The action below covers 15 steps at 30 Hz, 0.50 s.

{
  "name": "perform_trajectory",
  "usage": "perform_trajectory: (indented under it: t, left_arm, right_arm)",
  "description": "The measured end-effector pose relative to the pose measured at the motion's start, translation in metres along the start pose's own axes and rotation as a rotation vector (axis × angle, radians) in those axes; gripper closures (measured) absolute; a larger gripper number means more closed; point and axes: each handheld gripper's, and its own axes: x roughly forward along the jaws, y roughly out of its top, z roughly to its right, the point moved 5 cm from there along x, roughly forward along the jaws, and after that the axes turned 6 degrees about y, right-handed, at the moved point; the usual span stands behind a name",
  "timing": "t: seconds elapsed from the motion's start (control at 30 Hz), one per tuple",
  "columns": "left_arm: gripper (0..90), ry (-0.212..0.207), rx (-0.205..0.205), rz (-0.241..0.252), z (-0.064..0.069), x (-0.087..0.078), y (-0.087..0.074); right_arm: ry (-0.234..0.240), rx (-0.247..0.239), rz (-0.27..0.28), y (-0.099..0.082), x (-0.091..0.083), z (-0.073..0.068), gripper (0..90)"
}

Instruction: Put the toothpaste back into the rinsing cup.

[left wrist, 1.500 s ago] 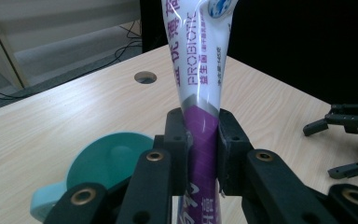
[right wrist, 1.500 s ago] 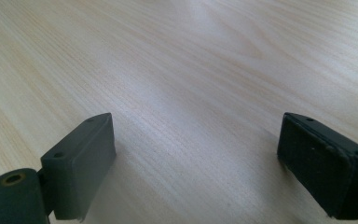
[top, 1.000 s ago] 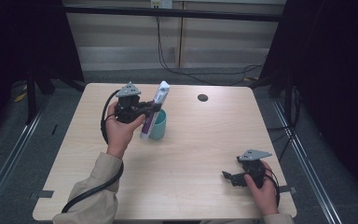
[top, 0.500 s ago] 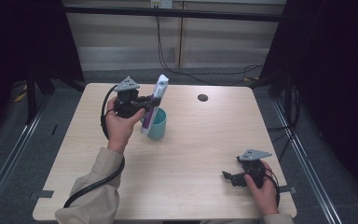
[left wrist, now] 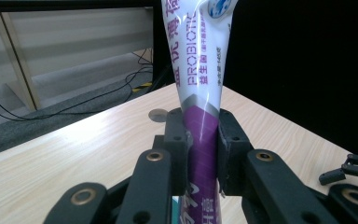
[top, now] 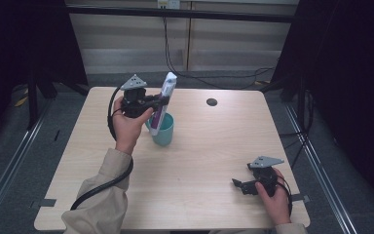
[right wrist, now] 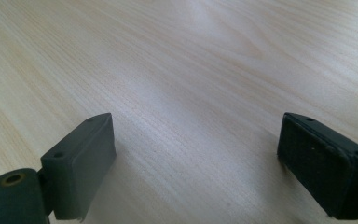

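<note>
So the wooden table (top: 199,161) takes up most of the scene, light grain, with a small dark round hole (top: 212,102) near its far edge. Toward the far left part of it sits a teal cup (top: 163,132). Standing up out of that cup, leaning a bit, is a white and purple toothpaste tube (top: 164,97), purple end down in the cup and white end up top. The left gripper (top: 157,103) comes at the tube from the side, just above the cup rim, and its jaws are clamped tight on the purple part; in the left gripper view the tube (left wrist: 204,116) runs straight up between the two pads. The right gripper (top: 238,185) sits well apart at the near right corner, low over bare wood, jaws spread wide with nothing in them.
</note>
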Motion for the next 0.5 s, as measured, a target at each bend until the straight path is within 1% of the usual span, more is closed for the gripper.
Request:
perform_trajectory:
  t: [0.03, 0.5]
  left_arm:
    - [77.5, 0.006, 0.004, 0.001, -0.001, 0.001, 0.001]
    - [77.5, 0.018, -0.007, 0.013, -0.009, 0.013, 0.006]
  right_arm:
    - [0.0, 0.0, 0.0, 0.0, 0.0, 0.0, 10.5]
    - [0.0, 0.0, 0.0, 0.0, 0.0, 0.0, 10.5]
